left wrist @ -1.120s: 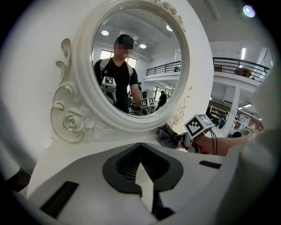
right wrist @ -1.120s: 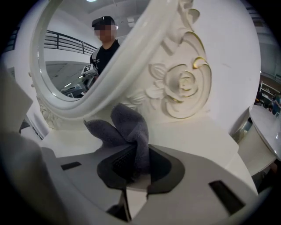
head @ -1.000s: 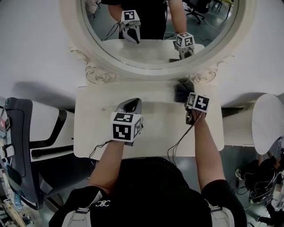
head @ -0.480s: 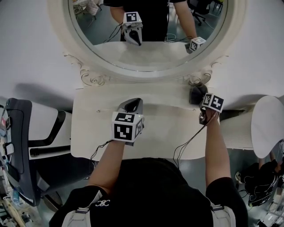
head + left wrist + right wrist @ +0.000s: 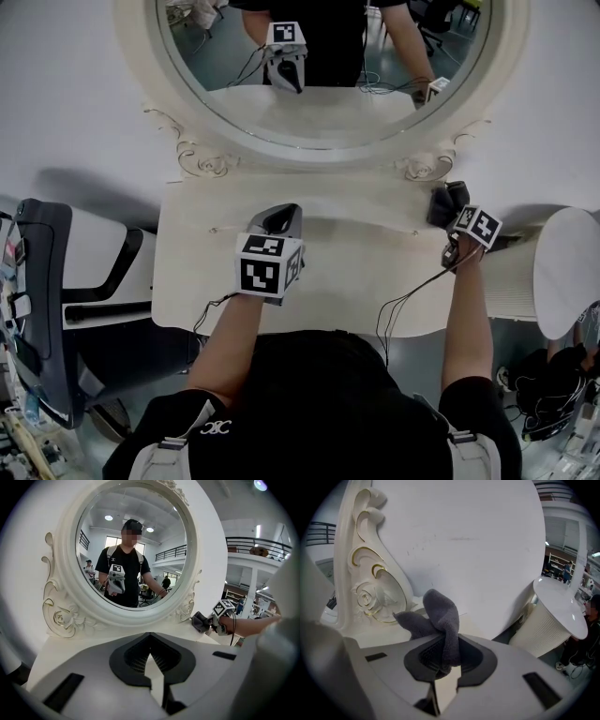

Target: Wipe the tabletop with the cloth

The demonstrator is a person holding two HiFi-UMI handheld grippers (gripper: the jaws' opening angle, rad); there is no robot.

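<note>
A cream desk (image 5: 347, 272) stands against a white wall (image 5: 66, 94) under an ornate oval mirror (image 5: 323, 117) — ribbed white side table (image 5: 565, 272) right, chair (image 5: 89, 258) left.

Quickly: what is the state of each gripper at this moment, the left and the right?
Left gripper: closed, nothing between its jaws.
Right gripper: closed on the grey cloth.

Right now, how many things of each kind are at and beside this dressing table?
Claws: 2, the left claw and the right claw
Cloth: 1
Mirror: 1
Dressing table: 1
Round white stand: 1
Total: 6
</note>
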